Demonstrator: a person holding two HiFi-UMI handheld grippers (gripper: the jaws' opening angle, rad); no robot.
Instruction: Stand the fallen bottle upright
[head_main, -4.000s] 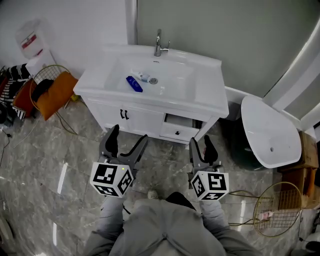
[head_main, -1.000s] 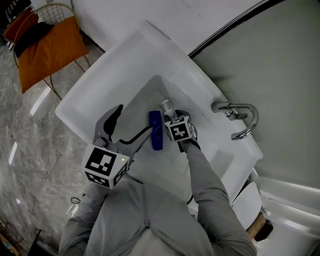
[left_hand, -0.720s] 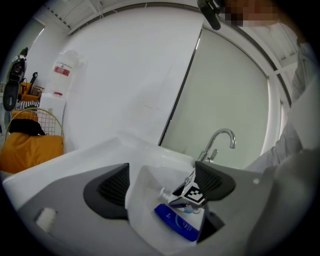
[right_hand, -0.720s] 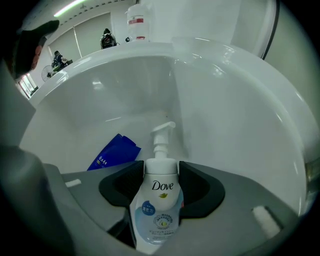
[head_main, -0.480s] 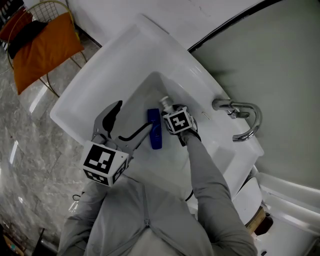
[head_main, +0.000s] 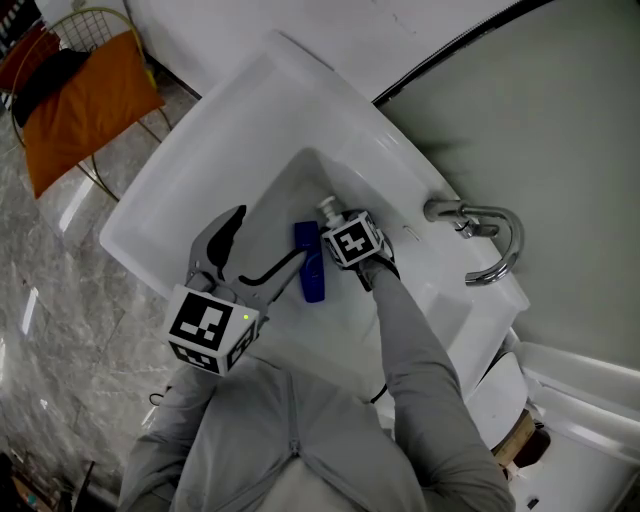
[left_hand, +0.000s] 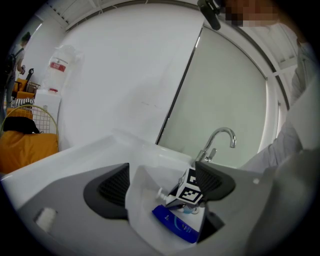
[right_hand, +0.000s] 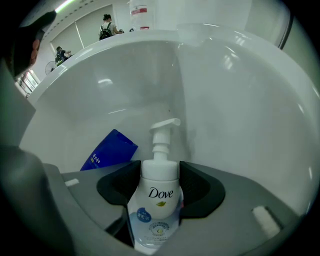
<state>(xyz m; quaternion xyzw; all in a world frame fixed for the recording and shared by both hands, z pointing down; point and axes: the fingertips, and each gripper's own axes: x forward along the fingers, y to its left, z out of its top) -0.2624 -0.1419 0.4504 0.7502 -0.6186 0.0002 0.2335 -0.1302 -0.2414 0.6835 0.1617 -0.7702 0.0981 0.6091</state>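
Pinched by the right gripper (right_hand: 160, 184), with the left gripper (left_hand: 163, 186) held spread, the pump bottle (right_hand: 157, 205) could be toppled if released tilted on the sloped sink (right_hand: 250, 100).

The pump bottle (right_hand: 157, 200) reads "Dove"; other print is illegible.

Grey sleeves (head_main: 410, 350), grey left gripper (head_main: 262, 240), right gripper (right_hand: 160, 185), black-and-white marker cubes (head_main: 210, 330)
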